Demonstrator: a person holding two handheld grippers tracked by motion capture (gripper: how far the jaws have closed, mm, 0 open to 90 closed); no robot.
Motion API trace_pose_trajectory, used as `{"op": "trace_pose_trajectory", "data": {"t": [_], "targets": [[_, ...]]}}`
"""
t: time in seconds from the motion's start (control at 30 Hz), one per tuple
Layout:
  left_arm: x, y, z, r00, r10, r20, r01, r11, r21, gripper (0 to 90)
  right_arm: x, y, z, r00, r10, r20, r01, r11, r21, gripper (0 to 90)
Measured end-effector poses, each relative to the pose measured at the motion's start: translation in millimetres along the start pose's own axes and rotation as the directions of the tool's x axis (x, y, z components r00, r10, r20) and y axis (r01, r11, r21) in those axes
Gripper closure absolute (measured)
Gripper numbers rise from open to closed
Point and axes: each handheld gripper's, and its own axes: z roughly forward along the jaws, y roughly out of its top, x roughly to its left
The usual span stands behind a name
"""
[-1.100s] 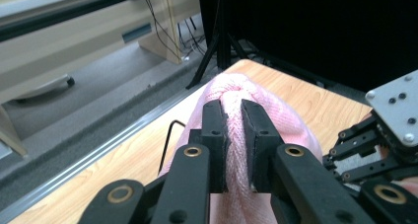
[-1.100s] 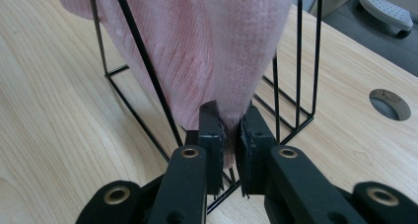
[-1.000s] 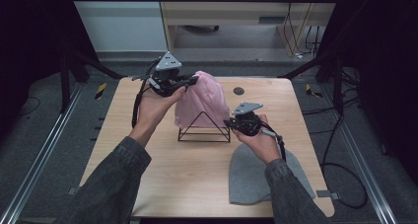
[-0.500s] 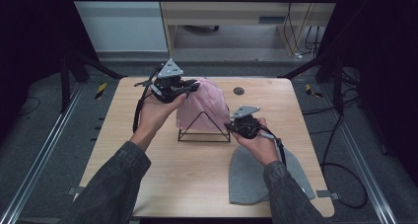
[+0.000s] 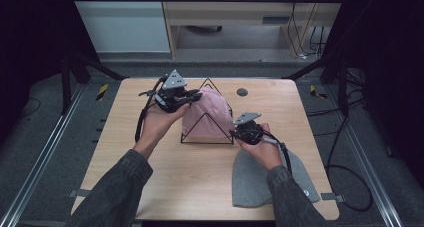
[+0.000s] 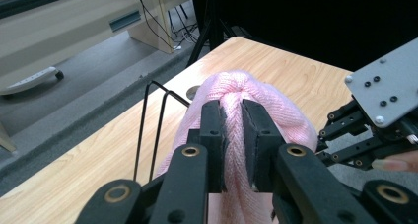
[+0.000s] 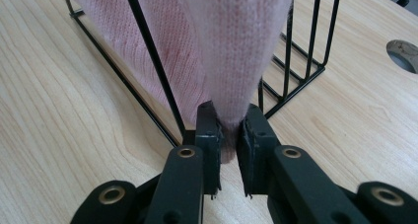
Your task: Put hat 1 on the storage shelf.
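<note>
A wooden table (image 5: 200, 177) is standing on grey floor, dark curtains flanking. Both tongs, left (image 5: 192, 95) and right (image 5: 239, 133), are pinching the pink beanie (image 5: 210, 118), now lowering it over the wire frame (image 5: 207, 132); a grey beanie (image 5: 250, 179) is lying nearby.

- A grey beanie (image 5: 252, 179) is laid flat at the table's (image 5: 200, 179) near right edge.
- 1 round hole (image 5: 242, 92) is seen near the far edge.
</note>
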Motion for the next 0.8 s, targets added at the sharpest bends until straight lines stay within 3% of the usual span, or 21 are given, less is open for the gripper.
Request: {"op": "trace_pose_trajectory", "data": {"t": [0.27, 0.43, 0.8], "targets": [[-4.2, -3.2, 0.6, 1.0, 0.002, 0.004, -0.002, 0.9999, 0.013, 81.0, -3.1, -2.6, 2.8, 0.9997, 0.02, -0.014, -0.02, 1.0, 0.016, 77.8], [-4.0, -6.4, 1.2, 0.9999, 0.007, 0.01, -0.007, 0.9996, 0.027, 81.3, -3.7, -3.2, 4.2, 0.9996, 0.023, -0.017, -0.023, 0.999, 0.03, 70.1], [-7.3, -16.2, 5.5, 0.9999, 0.0, 0.017, 0.0, 0.9987, 0.051, 80.9, -5.3, -2.2, -10.2, 0.9992, 0.039, 0.005, -0.039, 0.998, 0.041, 57.7]]}}
